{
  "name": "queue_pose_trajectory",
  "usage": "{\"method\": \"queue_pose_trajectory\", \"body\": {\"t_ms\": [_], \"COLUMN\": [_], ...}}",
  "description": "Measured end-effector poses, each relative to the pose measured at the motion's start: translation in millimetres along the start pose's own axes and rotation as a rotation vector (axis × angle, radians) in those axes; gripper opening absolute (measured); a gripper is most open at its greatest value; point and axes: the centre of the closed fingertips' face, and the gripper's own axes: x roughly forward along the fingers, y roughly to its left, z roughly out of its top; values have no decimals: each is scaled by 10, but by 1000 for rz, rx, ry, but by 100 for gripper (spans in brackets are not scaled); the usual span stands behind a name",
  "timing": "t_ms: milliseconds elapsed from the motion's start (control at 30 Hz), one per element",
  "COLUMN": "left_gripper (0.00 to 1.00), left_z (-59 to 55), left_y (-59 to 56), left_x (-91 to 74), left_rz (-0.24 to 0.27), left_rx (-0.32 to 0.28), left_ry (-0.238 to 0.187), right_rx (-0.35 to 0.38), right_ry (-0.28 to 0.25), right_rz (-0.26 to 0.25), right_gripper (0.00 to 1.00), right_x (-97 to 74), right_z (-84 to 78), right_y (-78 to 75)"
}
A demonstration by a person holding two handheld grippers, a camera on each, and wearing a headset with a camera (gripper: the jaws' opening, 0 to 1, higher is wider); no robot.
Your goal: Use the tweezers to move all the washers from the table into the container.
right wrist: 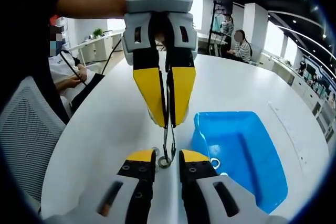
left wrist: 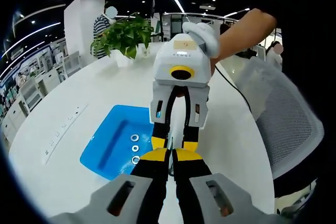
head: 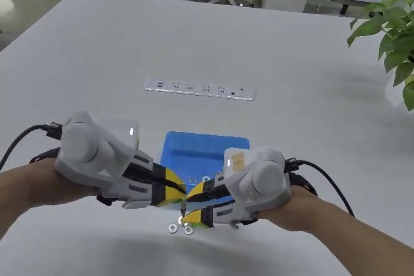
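Fingers of my left gripper [right wrist: 168, 121] clamp the tweezers [right wrist: 169, 139], tips at a washer [right wrist: 164, 162] on the tabletop [right wrist: 105, 145] between the narrowly parted fingers of my right gripper [right wrist: 168, 153].

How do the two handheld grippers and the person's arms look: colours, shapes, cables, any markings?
The left gripper and right gripper match: rounded light grey housings, black jaw arms, yellow tips. A black cable runs from the back of the left one, a second cable from the right. A small tan label sits on top of the right gripper. Both forearms are bare.
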Motion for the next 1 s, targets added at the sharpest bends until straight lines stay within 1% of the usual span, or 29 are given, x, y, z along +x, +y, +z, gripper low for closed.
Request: {"method": "queue_pose_trajectory", "body": {"t_ms": [167, 267, 467, 667, 1000], "left_gripper": [6, 6, 6, 6, 7], "left_z": [-8, -10, -9, -16, 2], "left_y": [15, 23, 22, 17, -4], "left_x": [-6, -6, -8, -12, 1], "left_rz": [1, 2, 3, 4, 5], "left_rx": [-3, -1, -2, -2, 1], "left_ry": [-1, 0, 1, 3, 7], "right_rx": [-12, -20, -34, -36, -33], "right_ry": [-1, 0, 9, 16, 17], "right_rz": [-2, -4, 8, 12, 10], "right_gripper": [17, 14, 11, 10, 8], "right_x": [30, 35, 58, 63, 58], "right_z": [25, 38, 28, 29, 26], "right_y": [-26, -51, -24, -15, -17]}}
